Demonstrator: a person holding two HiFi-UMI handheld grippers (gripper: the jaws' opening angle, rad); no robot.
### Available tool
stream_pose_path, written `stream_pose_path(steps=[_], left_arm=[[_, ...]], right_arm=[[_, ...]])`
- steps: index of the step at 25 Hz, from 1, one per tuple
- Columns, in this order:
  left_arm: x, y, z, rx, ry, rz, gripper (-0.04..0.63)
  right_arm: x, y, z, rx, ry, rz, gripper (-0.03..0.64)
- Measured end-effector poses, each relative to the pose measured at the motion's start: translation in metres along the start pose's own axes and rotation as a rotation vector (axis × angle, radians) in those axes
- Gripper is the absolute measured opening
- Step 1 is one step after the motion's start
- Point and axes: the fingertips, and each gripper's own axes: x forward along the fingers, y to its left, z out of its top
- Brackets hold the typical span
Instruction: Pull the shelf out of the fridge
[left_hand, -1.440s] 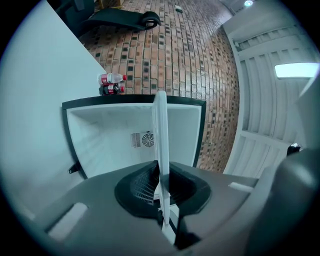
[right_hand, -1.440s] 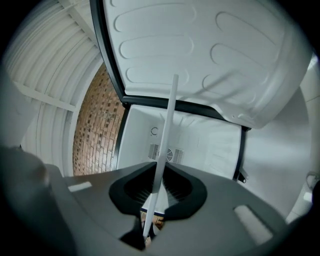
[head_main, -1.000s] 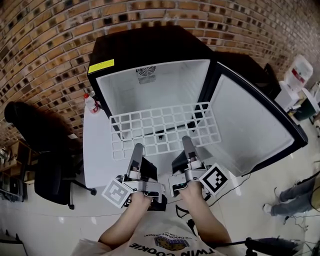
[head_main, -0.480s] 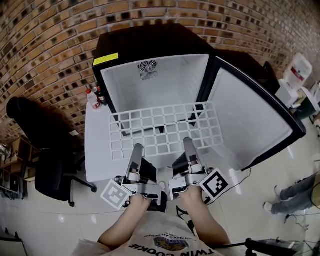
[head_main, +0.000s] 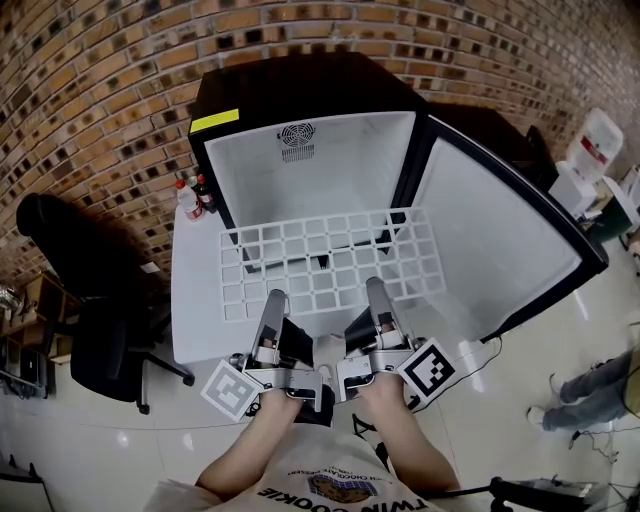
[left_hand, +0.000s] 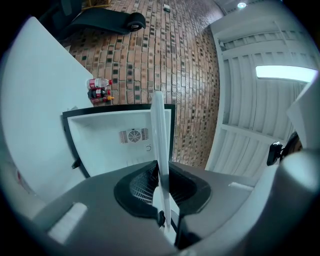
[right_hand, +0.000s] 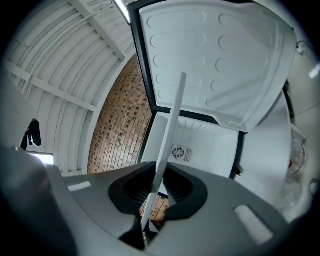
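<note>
The white wire-grid shelf hangs level in front of the open black fridge, clear of its white cavity. My left gripper is shut on the shelf's near edge at the left, and my right gripper is shut on the same edge further right. In the left gripper view the shelf shows edge-on as a thin white bar pinched between the dark jaws. The right gripper view shows the shelf the same way, with the fridge's fan grille beyond.
The fridge door stands open to the right. A white table carries the fridge, with small bottles beside it at the left. A black office chair stands at the left. A person's legs show at the right edge.
The shelf has come a little further out toward me, and the fridge cavity shows more fully behind it. Both grippers keep their hold.
</note>
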Motion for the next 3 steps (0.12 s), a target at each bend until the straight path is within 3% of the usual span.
stream_pose_path(steps=[3], left_arm=[[0.0019, -0.0018, -0.0017, 0.005, 0.000, -0.001, 0.015]], right_arm=[[-0.0001, 0.0005, 0.0034, -0.012, 0.002, 0.002, 0.052]])
